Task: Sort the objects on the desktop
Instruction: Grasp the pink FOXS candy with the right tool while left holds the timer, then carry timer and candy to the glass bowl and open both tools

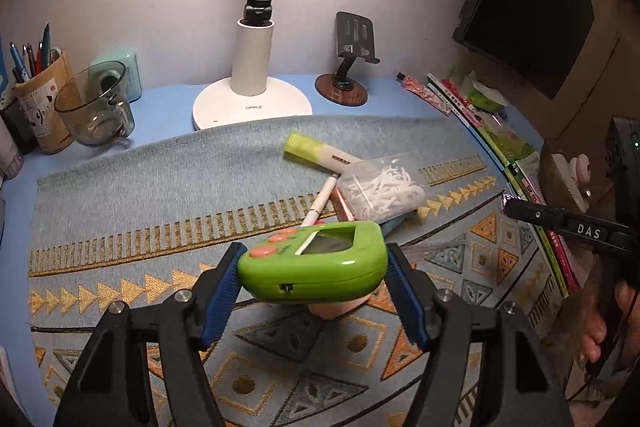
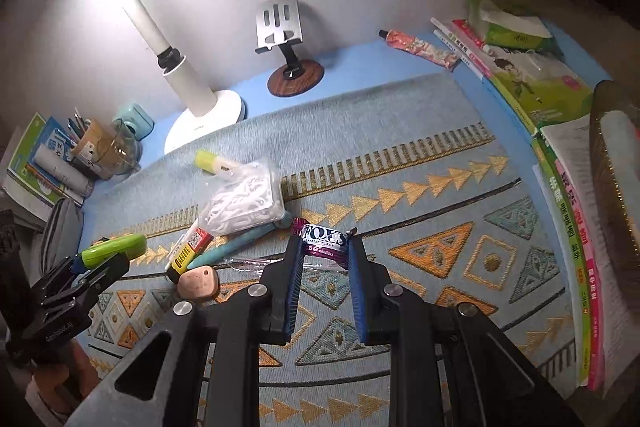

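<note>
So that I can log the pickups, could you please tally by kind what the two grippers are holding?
Green timer: 1, in the left gripper
Fox's candy: 1, in the right gripper
Total: 2

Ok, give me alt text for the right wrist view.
The right hand-held gripper holds a purple Fox's candy above a patterned blue mat. To its left lie a bag of white picks, a teal pen and the left hand-held gripper holding a green timer.

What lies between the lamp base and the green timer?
In the left wrist view: a highlighter and a white pen, between lamp base and green timer.
</note>
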